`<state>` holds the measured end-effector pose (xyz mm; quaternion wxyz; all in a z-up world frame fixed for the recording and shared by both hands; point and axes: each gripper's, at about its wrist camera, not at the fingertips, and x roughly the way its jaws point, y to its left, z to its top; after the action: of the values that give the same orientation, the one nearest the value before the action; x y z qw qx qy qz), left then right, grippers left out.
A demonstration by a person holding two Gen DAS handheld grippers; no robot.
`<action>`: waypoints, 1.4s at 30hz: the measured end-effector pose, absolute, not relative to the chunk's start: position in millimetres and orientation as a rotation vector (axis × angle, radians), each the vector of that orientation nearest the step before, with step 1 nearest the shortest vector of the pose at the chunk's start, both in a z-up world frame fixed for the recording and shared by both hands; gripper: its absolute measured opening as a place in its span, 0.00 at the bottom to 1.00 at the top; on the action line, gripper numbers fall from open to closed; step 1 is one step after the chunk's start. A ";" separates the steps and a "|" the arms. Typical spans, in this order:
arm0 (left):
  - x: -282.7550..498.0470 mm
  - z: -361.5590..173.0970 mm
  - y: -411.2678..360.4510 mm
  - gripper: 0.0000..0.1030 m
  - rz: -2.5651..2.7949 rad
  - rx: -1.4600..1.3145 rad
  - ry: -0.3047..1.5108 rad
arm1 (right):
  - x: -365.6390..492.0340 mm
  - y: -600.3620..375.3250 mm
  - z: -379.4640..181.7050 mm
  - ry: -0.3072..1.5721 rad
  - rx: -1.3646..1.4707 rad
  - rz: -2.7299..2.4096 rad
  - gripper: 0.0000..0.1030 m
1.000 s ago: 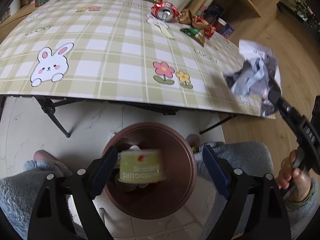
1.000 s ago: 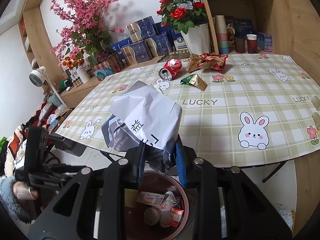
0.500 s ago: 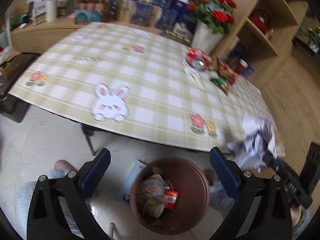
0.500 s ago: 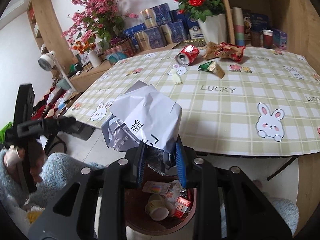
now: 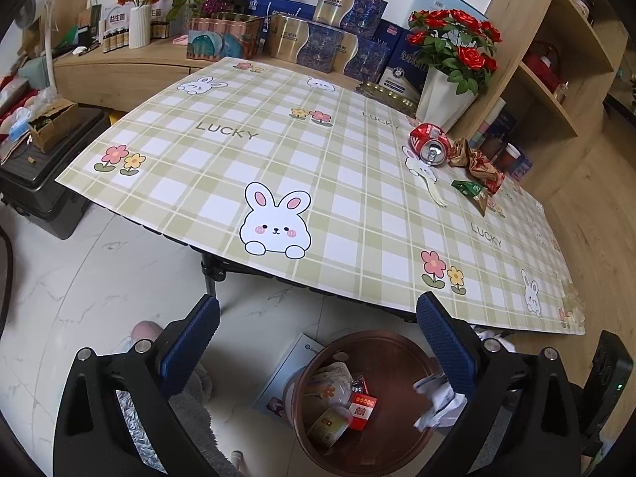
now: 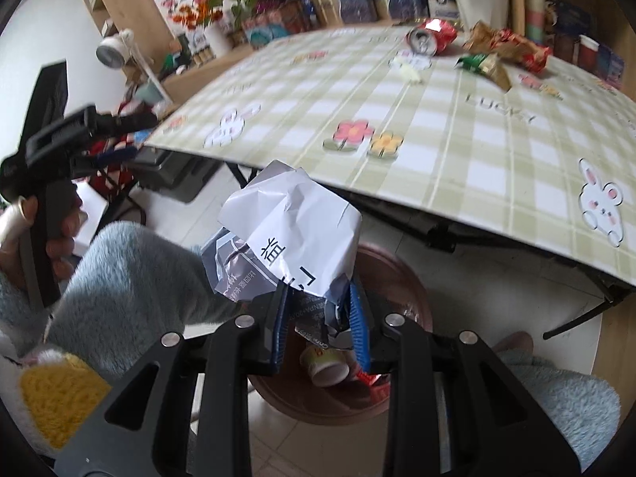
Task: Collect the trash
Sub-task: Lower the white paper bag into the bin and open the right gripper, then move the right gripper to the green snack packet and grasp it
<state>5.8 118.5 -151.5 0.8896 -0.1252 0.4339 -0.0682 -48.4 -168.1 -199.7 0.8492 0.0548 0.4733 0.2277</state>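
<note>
A brown round bin (image 5: 381, 361) stands on the floor below the table edge, with a cup, a red packet and wrappers inside. My left gripper (image 5: 318, 342) hangs above and beside it, open, with nothing between its blue pads. My right gripper (image 6: 320, 318) is shut on a crumpled white and grey paper ball (image 6: 290, 238), held right over the bin (image 6: 401, 274). That paper ball (image 5: 437, 401) peeks out behind my left gripper's right finger. On the table lie a crushed red can (image 5: 431, 144), a gold-red wrapper (image 5: 477, 163) and a green wrapper (image 5: 471, 190).
The checked tablecloth table (image 5: 318, 167) spreads ahead, with boxes and a white vase of red roses (image 5: 449, 79) at its far side. A black case (image 5: 35, 183) stands on the floor at left. A booklet (image 5: 286, 369) lies beside the bin. A person's fuzzy blue sleeve (image 6: 131, 278) is near.
The green carton that was between my left jaws a second ago now lies in the bin, and the left gripper has risen and tilted up. My right gripper has come down over the bin with the paper.
</note>
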 end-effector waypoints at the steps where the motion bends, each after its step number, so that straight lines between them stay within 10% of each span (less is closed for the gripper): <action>1: 5.6 -152.7 118.7 0.94 -0.142 -0.260 0.903 | -48.0 -165.8 -203.4 1.013 0.110 0.479 0.29; 14: 7.3 -161.4 118.8 0.94 -0.143 -0.265 0.922 | -41.3 -164.7 -215.9 1.050 0.146 0.479 0.40; 25: 9.2 -165.2 116.1 0.94 -0.140 -0.245 0.920 | -35.0 -177.9 -203.6 0.970 0.152 0.409 0.92; 42: 31.0 -145.6 87.3 0.94 -0.160 -0.114 0.788 | 5.6 -218.7 -176.2 0.843 0.076 0.264 0.94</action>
<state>31.0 87.3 -145.6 0.9186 -0.0554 0.3835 -0.0779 5.6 -218.7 -176.2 0.9034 0.0370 0.4078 0.1276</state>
